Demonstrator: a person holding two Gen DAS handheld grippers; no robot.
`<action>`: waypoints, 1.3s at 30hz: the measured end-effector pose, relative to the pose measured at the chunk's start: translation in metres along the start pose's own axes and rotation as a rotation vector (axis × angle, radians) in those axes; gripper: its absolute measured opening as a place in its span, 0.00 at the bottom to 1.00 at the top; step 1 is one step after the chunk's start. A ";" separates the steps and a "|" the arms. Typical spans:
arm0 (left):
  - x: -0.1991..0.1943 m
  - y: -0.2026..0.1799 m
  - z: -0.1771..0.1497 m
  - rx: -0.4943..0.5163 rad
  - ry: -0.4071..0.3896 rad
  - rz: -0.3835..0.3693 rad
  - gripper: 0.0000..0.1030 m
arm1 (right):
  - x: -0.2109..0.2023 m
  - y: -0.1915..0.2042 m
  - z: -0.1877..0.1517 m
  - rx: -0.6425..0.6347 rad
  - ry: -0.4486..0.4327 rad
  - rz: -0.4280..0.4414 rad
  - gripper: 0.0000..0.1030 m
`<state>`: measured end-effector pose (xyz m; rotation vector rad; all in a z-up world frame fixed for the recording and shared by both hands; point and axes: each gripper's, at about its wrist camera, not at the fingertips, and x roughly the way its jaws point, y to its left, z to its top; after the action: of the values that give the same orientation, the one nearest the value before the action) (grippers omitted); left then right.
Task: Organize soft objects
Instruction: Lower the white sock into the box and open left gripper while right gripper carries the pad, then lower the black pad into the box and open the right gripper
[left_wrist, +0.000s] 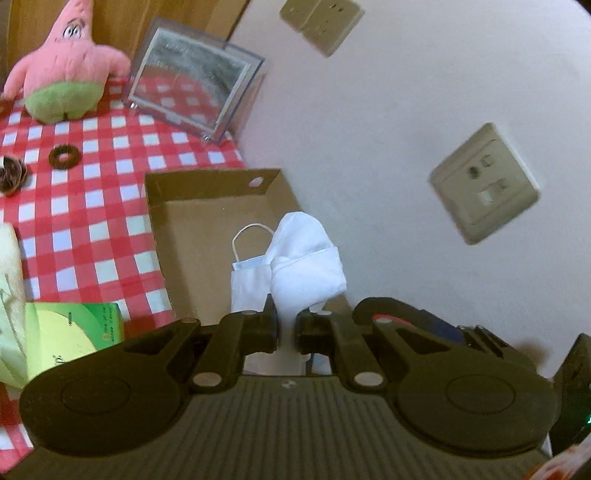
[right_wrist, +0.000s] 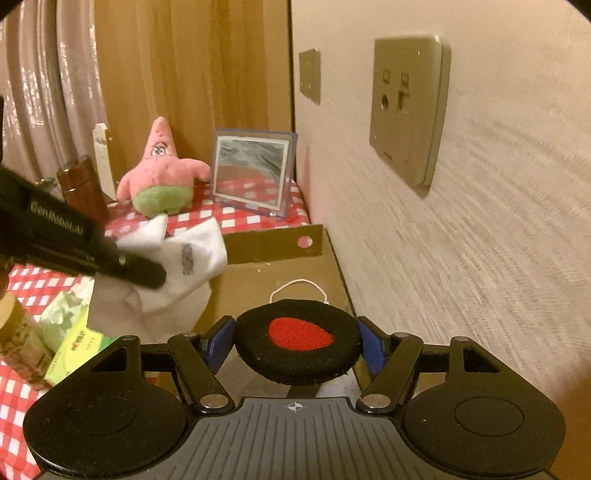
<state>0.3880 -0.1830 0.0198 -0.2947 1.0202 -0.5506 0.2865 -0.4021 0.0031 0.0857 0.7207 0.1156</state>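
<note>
Midway through tidying: white face mask (left_wrist: 248, 275) already inside shallow brown cardboard box (left_wrist: 207, 192), left fingers (left_wrist: 286, 325) pinching white folded sock (left_wrist: 306, 266) above it, right fingers (right_wrist: 297, 341) clamping round black-and-red foam pad (right_wrist: 298, 341), pink starfish plush (right_wrist: 162, 173) left on checked surface (left_wrist: 92, 206)

The left gripper (left_wrist: 286, 325) pinches a white sock (left_wrist: 306, 258) between its nearly closed fingers (left_wrist: 267, 325). Just beyond the fingertips lies a white face mask (left_wrist: 247, 284) in a cardboard box (left_wrist: 207, 192). Far ahead and left of the fingers, a pink starfish plush (left_wrist: 68, 70) sits beside a clear-framed mirror (left_wrist: 192, 77) on the checked cloth (left_wrist: 92, 206).
</note>
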 end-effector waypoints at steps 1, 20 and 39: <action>0.005 0.003 -0.002 -0.010 0.000 0.009 0.07 | 0.004 -0.001 0.000 0.003 0.002 -0.005 0.68; 0.056 0.043 -0.001 -0.088 0.008 0.087 0.30 | 0.057 0.002 0.000 -0.038 0.008 -0.027 0.68; 0.016 0.051 -0.011 -0.024 -0.041 0.130 0.30 | 0.068 0.020 0.006 -0.042 -0.005 0.022 0.68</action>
<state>0.4000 -0.1490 -0.0218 -0.2576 0.9992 -0.4134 0.3395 -0.3733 -0.0345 0.0541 0.7124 0.1510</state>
